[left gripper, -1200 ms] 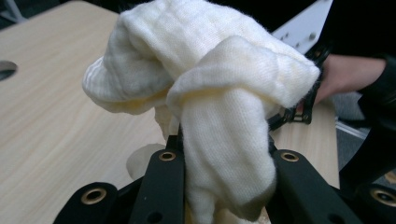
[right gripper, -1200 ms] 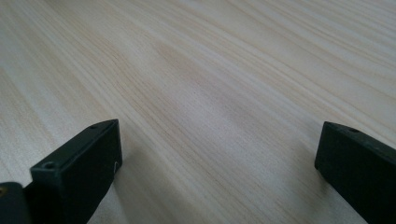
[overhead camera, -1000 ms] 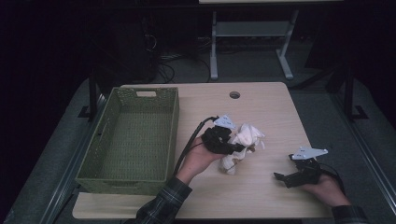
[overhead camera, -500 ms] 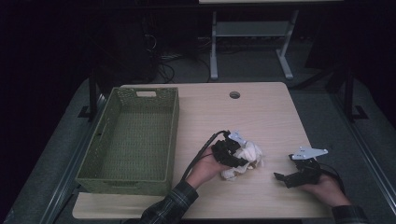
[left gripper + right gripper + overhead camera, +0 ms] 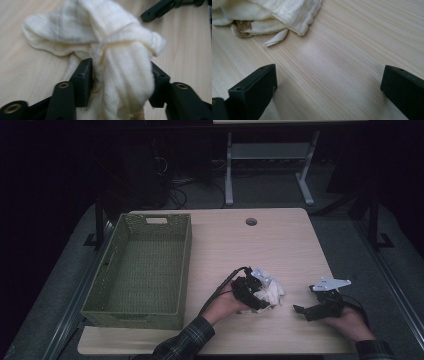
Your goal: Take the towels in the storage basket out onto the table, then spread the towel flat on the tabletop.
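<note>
Cream cloth (image 5: 270, 292), crumpled, lies on the wooden table (image 5: 235, 245), right of the green basket (image 5: 145, 265) and apart from it. Left gripper (image 5: 120, 82): jaws have just been opening, now partly apart, a fold of cloth between them. Right gripper (image 5: 329, 85): jaws wide, empty, resting near the cloth's edge.
</note>
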`<action>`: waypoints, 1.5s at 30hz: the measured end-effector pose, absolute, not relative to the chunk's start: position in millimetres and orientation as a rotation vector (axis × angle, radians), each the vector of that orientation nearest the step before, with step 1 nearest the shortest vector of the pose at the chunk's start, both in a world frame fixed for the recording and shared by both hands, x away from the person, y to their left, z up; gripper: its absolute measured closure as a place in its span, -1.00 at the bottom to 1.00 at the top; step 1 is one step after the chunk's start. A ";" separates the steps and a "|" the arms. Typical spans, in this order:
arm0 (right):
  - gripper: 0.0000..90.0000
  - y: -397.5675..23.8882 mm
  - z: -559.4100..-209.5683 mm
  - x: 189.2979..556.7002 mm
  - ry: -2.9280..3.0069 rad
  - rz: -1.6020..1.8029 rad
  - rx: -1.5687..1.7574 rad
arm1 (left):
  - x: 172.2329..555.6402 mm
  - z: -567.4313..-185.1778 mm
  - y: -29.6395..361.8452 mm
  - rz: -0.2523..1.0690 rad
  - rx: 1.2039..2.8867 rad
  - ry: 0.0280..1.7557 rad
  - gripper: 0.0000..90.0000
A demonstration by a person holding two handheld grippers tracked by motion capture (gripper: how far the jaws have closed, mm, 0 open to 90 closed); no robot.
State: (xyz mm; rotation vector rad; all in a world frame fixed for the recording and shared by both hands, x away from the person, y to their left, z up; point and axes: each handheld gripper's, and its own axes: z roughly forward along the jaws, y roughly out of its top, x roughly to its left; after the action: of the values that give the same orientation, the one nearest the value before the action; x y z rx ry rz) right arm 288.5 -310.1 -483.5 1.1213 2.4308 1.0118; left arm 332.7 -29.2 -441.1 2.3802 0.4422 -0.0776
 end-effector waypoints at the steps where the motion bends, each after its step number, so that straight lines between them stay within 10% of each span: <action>1: -1.00 -310.1 -483.5 288.5 2.431 1.012 1.121 | 332.7 -441.1 -29.2 -0.078 2.380 0.442 -0.05; 31: -1.00 -310.1 -483.5 288.5 2.431 1.011 1.121 | 356.9 -444.4 1.9 -0.029 2.300 0.560 0.14; 39: -1.00 -310.1 -483.5 288.5 2.431 1.012 1.122 | 351.4 -454.0 -8.1 -0.012 2.358 0.502 0.76; 45: -1.00 -310.0 -483.5 288.5 2.429 1.012 1.123 | 351.5 -441.0 -1.3 0.015 2.315 0.495 0.86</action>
State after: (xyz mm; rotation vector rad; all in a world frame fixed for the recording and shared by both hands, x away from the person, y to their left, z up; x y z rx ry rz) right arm 288.5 -310.0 -483.5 1.1235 2.4294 1.0125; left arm 351.5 -1.3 -441.0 2.3145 0.4954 0.0152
